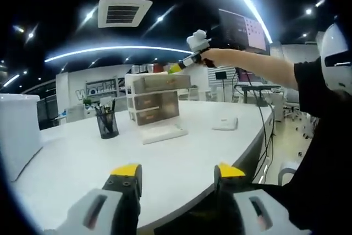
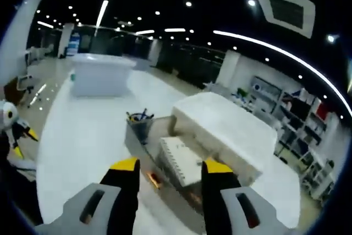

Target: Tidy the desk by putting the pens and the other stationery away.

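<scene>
Item: desk-tidying, both tongs empty. Your left gripper (image 1: 177, 177) sits low at the near edge of the white desk (image 1: 82, 163), jaws spread with nothing between them, pointing across the top toward the stationery. Your right gripper (image 2: 168, 173) is raised on an outstretched arm, and the left gripper view shows it (image 1: 192, 53) above the drawer unit (image 1: 157, 100); its own jaws are also spread and empty, looking steeply down. Task items: a dark mesh pen cup (image 1: 106, 122) with pens standing in it, just beside the three-drawer unit; a flat white keyboard-like slab (image 1: 163, 132) lies in front of the drawers, and a small white pad (image 1: 225, 123) rests further along the desk, well apart. In the right gripper view the pen cup (image 2: 139, 125) lies just beyond the jaw tips, beside the slab (image 2: 179, 160) and the unit's white top (image 2: 220, 130); small orange marks show between the jaws, too blurred to name. Hazards, as a judgement: coming down from this height and tilt, you could clip the light cup's rim and tip it, scattering pens, or strike the unit's top instead; the fisheye blur makes depth hard to read. A white bin (image 1: 19, 130) stands at the far left, clear of both grippers.
</scene>
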The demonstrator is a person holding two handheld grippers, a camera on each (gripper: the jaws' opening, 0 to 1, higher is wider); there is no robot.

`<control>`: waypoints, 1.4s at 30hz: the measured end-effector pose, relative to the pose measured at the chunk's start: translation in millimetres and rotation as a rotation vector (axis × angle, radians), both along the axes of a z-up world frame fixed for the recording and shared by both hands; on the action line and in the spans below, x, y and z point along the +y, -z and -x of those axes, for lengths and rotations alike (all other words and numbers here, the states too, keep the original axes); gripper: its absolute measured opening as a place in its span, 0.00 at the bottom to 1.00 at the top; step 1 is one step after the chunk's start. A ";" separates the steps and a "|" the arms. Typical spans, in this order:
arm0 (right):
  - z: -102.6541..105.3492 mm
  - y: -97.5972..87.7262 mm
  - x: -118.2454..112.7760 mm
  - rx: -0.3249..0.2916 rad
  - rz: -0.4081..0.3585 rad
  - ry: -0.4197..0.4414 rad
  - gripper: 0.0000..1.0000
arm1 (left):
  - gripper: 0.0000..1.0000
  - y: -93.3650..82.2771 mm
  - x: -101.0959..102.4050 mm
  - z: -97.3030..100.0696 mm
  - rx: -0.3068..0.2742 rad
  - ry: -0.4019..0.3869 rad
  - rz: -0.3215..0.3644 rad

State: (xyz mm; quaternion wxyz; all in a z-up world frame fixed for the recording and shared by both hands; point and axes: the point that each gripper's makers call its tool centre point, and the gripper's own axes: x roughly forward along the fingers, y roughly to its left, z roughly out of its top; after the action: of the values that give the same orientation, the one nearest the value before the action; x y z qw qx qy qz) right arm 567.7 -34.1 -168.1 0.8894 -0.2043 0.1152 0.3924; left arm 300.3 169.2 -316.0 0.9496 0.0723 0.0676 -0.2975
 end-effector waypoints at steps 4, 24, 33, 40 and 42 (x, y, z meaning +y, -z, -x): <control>10.1 9.5 -11.0 -0.021 -0.023 0.004 0.42 | 0.53 -2.8 -2.8 0.9 0.001 0.012 0.043; 94.8 25.9 -41.5 -0.102 -0.170 -0.009 0.48 | 0.54 -1.1 -8.8 -5.9 0.007 0.012 0.075; 129.4 55.3 -62.6 -0.071 -0.237 0.025 0.49 | 0.54 -5.2 -2.8 -8.0 0.003 -0.001 0.111; 150.5 77.5 -81.7 -0.043 -0.287 0.064 0.50 | 0.54 -7.1 -0.2 -9.5 0.005 -0.003 0.127; 158.1 84.9 -88.6 -0.045 -0.297 0.083 0.50 | 0.54 -7.7 0.1 -9.7 0.004 -0.004 0.130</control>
State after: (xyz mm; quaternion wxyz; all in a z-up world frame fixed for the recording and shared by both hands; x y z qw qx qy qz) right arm 409.6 -122.6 -253.0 0.9277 -0.0743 0.0443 0.3633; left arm 310.0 169.3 -308.3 0.9527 0.0099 0.0500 -0.2996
